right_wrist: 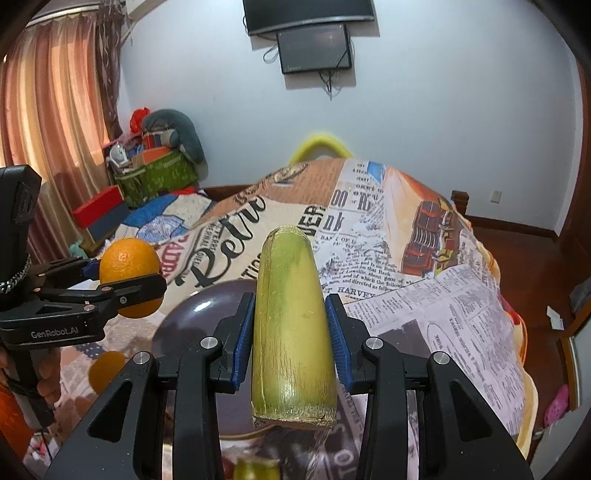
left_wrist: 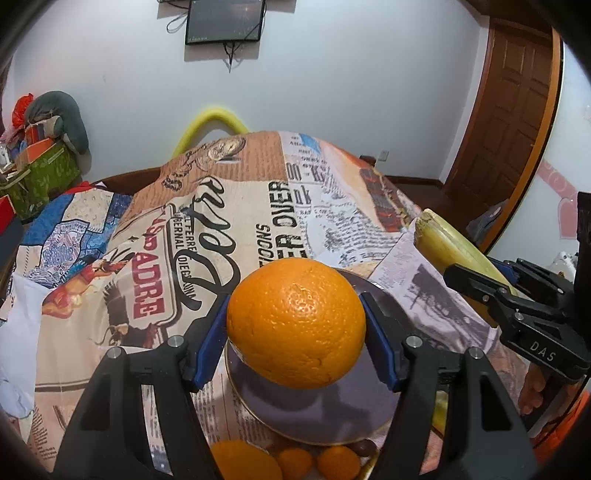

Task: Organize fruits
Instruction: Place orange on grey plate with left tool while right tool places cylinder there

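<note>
Left jaws: closed on the orange (left_wrist: 295, 323), one blue pad (left_wrist: 208, 341) pressing each side, the fruit filling the gap between them.
Right jaws: closed on the sugarcane piece (right_wrist: 291, 332), blue pads (right_wrist: 338, 343) against its left and right flanks.
Left gripper (left_wrist: 295, 332): holds the orange in the air above the dark plate (left_wrist: 317, 413), clear of its surface.
Right gripper (right_wrist: 291, 343): carries the cane lengthwise, one cut end pointing far, the other cut end hanging near the camera.
Orange: round, bright, whole; seen from the right wrist it sits at the far left, level with the plate's left rim.
Sugarcane piece: pale green-yellow, above the plate's right half; from the left wrist it shows at the right edge.
Plate: dark with a thin gold rim, resting on the newspaper-print cloth (left_wrist: 258, 206).
Near edge: a second orange (left_wrist: 243, 461) and two small round orange fruits (left_wrist: 317, 463) lie on the cloth just near of the plate.
Cloth: covers a raised surface that stretches far.
Far wall: a dark screen (left_wrist: 225, 20) hangs on it.
Far left: green box (right_wrist: 155, 177) stacked with clutter.
</note>
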### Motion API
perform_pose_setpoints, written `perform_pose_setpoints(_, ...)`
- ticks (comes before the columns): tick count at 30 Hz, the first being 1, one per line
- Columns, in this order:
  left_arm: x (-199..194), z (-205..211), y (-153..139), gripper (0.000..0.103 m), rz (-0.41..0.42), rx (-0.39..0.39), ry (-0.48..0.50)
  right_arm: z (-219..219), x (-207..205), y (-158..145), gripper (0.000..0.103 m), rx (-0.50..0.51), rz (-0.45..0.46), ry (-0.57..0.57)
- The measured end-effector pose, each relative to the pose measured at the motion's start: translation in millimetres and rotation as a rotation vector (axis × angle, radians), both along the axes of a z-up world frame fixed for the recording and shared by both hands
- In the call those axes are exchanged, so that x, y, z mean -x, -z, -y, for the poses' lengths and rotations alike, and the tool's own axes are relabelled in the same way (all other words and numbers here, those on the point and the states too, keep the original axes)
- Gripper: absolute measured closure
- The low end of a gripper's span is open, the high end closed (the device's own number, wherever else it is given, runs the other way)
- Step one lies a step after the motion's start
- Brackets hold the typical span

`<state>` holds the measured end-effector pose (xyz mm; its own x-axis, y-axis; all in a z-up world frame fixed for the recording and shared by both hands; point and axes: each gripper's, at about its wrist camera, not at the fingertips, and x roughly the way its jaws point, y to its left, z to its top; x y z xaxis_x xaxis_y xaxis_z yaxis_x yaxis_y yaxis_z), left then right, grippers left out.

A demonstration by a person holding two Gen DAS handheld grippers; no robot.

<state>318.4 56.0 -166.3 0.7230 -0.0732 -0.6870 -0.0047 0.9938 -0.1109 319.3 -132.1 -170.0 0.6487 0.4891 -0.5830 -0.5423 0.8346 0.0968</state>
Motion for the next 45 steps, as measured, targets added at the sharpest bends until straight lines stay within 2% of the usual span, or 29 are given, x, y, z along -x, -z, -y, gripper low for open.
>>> perform_pose_setpoints(4,-16.7,-3.6,16.0,0.036,-0.047,-0.013,-0.022,-5.6,-11.8,9.6,0.068,0.027,-0.033,-0.016)
perform_pose_setpoints(9,-31.3,-10.9,35.2,0.036,-0.119,0.036,-0.029,-12.8,-25.4,23.1,0.068,0.050,-0.089,-0.039)
perform_pose_setpoints(13,-39.9,-10.8,46.7,0.036,-0.166,0.030,-0.023,-18.4,-35.2,34.0,0.068,0.076,-0.128,-0.062)
perform_pose_setpoints(16,-44.4,-8.8,53.4,0.036,-0.195,0.014,-0.018,-22.2,-40.2,39.5,0.068,0.090,-0.147,-0.078)
perform_pose_setpoints(27,-56.3,-10.3,69.8,0.036,-0.317,0.056,0.002,-41.9,-45.7,57.1,0.068,0.165,-0.181,-0.132)
perform_pose_setpoints(33,-56.2,-10.8,69.4,0.036,-0.324,0.063,0.004,-46.1,-45.6,63.9,0.068,0.197,-0.201,-0.144)
perform_pose_setpoints(45,-48.7,-3.5,65.3,0.035,-0.333,0.025,0.007,-37.9,-28.6,42.3,0.065,0.171,-0.169,-0.130)
